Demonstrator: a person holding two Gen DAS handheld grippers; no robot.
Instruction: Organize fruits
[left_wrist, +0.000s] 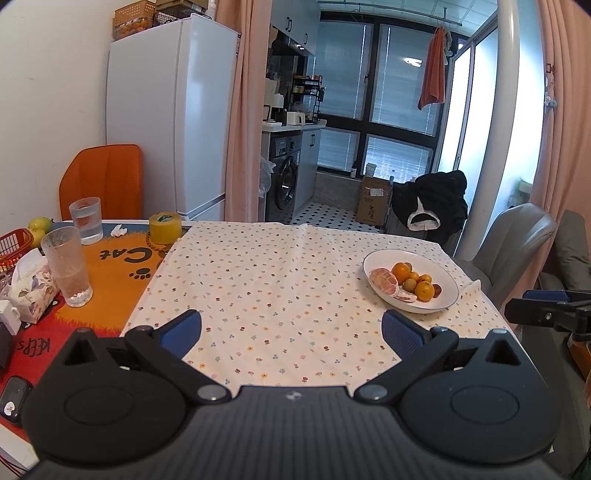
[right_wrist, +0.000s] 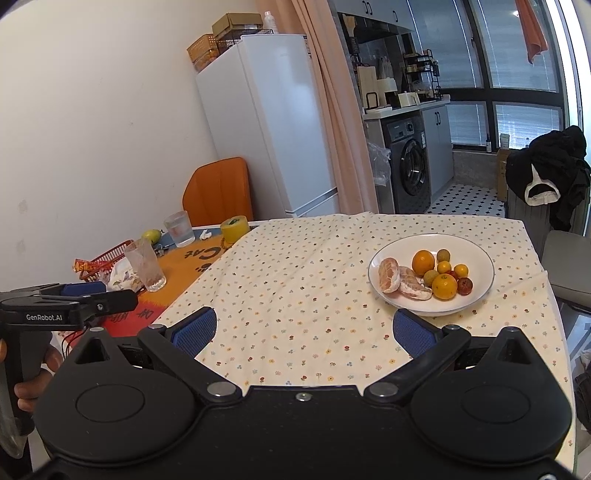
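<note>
**Table and its load**

We see a table under a flowered cloth. On the cloth sits a white plate of fruit. The orange mat carries two glasses, yellow tape and a tissue box.

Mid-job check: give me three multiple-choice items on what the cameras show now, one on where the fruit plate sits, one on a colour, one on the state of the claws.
1. Where is the plate of fruit?
A. On the flowered cloth
B. On the orange mat
C. On the fridge

2. What colour is the roll of tape?
A. Blue
B. Yellow
C. White

3. How do the left claw and right claw stand?
A. Both open and empty
B. Both shut on fruit
C. Left one shut on a glass

Answers:
1. A, the plate rests on the flowered cloth, right of the middle.
2. B, the roll by the cloth's far left edge is yellow.
3. A, each wrist view shows the blue pads wide apart with only cloth between them.
</note>
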